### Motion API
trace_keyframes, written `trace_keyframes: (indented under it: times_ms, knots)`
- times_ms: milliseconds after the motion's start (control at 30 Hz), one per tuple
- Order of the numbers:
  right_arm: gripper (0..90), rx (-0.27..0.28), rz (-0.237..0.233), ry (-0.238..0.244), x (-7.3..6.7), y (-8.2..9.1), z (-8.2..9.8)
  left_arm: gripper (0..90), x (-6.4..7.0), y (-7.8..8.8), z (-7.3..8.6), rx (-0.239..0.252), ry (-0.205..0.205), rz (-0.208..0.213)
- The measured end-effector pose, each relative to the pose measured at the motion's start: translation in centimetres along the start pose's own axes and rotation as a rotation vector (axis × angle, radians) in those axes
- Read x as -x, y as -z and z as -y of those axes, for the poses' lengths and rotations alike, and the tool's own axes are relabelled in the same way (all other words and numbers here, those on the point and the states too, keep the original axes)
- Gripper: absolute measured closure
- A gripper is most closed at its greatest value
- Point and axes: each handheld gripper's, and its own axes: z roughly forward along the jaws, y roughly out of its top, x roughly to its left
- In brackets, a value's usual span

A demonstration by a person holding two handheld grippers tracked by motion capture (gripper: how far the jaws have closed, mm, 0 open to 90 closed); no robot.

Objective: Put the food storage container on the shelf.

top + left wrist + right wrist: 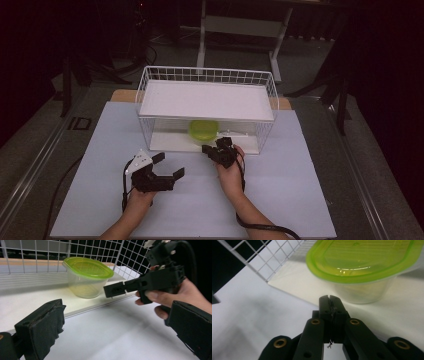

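A clear tub with a green lid (203,130) stands on the white floor board inside a white wire basket (207,70), under the basket's white top shelf (205,100). My right gripper (207,149) is shut and empty, its tip just in front of the tub at the basket's open front. In the right gripper view the shut jaws (329,299) stop a little short of the tub (362,267). My left gripper (170,165) is open and empty on the table left of it. Between its wide black pads (42,327), the left gripper view holds the tub (86,277) and the right gripper (140,286).
The basket stands at the back middle of a pale table mat (290,180). Wire mesh (130,257) walls the tub in behind and at the sides. Beyond the table, on a dark floor, are a desk frame (240,30) and stands.
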Motion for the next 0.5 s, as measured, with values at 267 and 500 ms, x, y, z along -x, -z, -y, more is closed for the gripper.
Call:
trace_keyframes:
  times_ms: [267, 500]
  knots:
    - [77.7, 0.003, 0.004, 0.08, -0.8, 2.3, 0.6, 1.5, 0.5, 0.3, -0.4, -0.001, -0.068, 0.033]
    - [57.2, 0.018, -0.011, 0.144, -1.6, 4.0, 0.9, 1.5, 1.1, 0.3, -0.7, -0.016, -0.112, 0.068]
